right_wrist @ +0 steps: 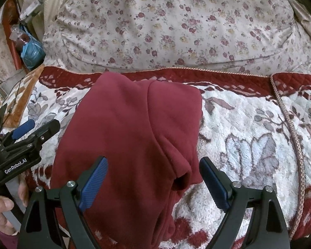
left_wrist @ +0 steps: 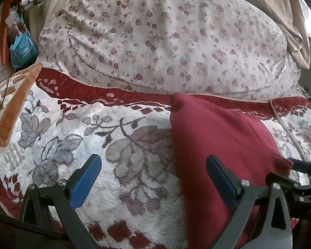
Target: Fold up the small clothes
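A dark red garment (right_wrist: 124, 128) lies folded lengthwise on the fleecy floral blanket (right_wrist: 248, 145). In the left wrist view the garment (left_wrist: 217, 137) lies at the right, under the right finger. My left gripper (left_wrist: 153, 178) is open and empty, just left of the garment's edge; it also shows in the right wrist view (right_wrist: 35, 128) at the garment's left side. My right gripper (right_wrist: 153, 180) is open above the garment's near end, fingers on either side of a fold. Its tip shows at the right edge of the left wrist view (left_wrist: 304, 166).
A large floral quilt bundle (right_wrist: 176, 25) lies behind the blanket's red border. An orange patterned blanket (left_wrist: 12, 108) lies at the left. A blue bag (left_wrist: 22, 49) and clutter stand at the far left. A beige curtain (left_wrist: 284, 16) hangs at the upper right.
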A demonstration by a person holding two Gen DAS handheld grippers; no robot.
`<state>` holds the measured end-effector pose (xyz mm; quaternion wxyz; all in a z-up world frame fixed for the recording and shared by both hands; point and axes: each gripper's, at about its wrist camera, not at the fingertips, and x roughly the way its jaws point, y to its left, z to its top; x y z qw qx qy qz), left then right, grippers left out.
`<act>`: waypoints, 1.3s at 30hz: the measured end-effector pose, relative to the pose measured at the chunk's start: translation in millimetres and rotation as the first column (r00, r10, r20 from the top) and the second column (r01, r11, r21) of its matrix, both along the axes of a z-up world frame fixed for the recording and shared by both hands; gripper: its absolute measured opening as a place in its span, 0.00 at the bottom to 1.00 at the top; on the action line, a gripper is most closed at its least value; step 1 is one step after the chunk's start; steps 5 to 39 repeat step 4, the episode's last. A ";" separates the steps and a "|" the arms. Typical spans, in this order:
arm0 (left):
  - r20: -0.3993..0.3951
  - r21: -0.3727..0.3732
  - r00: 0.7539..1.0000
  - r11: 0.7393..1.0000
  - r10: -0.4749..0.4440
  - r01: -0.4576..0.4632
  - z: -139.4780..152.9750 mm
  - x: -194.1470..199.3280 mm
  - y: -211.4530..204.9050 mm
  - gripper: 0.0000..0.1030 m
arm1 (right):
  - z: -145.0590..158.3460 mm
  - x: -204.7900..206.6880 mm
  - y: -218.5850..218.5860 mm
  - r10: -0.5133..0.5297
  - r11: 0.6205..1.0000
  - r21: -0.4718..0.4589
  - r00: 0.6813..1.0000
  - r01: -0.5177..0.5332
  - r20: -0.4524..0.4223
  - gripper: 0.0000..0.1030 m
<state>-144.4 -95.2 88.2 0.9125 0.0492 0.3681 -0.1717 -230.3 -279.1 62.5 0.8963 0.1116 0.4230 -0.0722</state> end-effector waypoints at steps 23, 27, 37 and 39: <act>0.019 0.011 1.000 1.000 -0.005 0.005 -1.7 -0.8 -0.3 0.97 | -0.6 0.9 -0.4 -0.002 1.000 0.000 1.000 0.002 -0.001 0.90; 0.019 0.011 1.000 1.000 -0.005 0.005 -1.7 -0.8 -0.3 0.97 | -0.6 0.9 -0.4 -0.002 1.000 0.000 1.000 0.002 -0.001 0.90; 0.019 0.011 1.000 1.000 -0.005 0.005 -1.7 -0.8 -0.3 0.97 | -0.6 0.9 -0.4 -0.002 1.000 0.000 1.000 0.002 -0.001 0.90; 0.019 0.011 1.000 1.000 -0.005 0.005 -1.7 -0.8 -0.3 0.97 | -0.6 0.9 -0.4 -0.002 1.000 0.000 1.000 0.002 -0.001 0.90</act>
